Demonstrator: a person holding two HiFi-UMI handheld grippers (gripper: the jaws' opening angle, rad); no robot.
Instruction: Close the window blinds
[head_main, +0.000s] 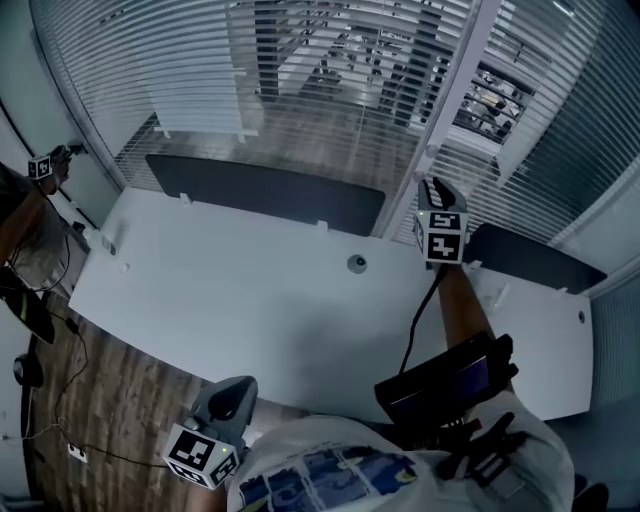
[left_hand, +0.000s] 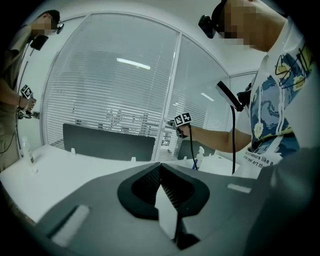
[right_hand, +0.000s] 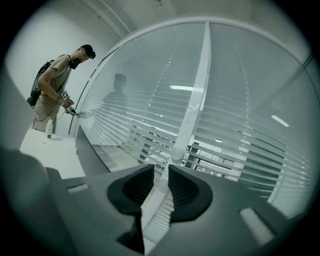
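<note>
White slatted window blinds (head_main: 330, 90) hang behind the desk and fill the right gripper view (right_hand: 240, 130). My right gripper (head_main: 433, 190) is raised at the white window post (head_main: 455, 110). A thin translucent blind wand (right_hand: 178, 152) hangs along that post and runs down between the jaws of the right gripper (right_hand: 161, 172). The jaws stand apart with a gap on each side of the wand. My left gripper (head_main: 232, 395) is low, close to my body over the desk's near edge. Its jaws (left_hand: 160, 167) meet at the tip with nothing between them. The left gripper view also shows the right gripper (left_hand: 181, 122) up at the post.
A white desk (head_main: 250, 300) lies between me and the window, with a dark divider panel (head_main: 265, 190) along its far edge and a round cable grommet (head_main: 357, 263). Another person (right_hand: 52, 85) stands at the far left, holding a gripper (head_main: 42, 167) at the blinds. A bottle (right_hand: 49, 128) stands there.
</note>
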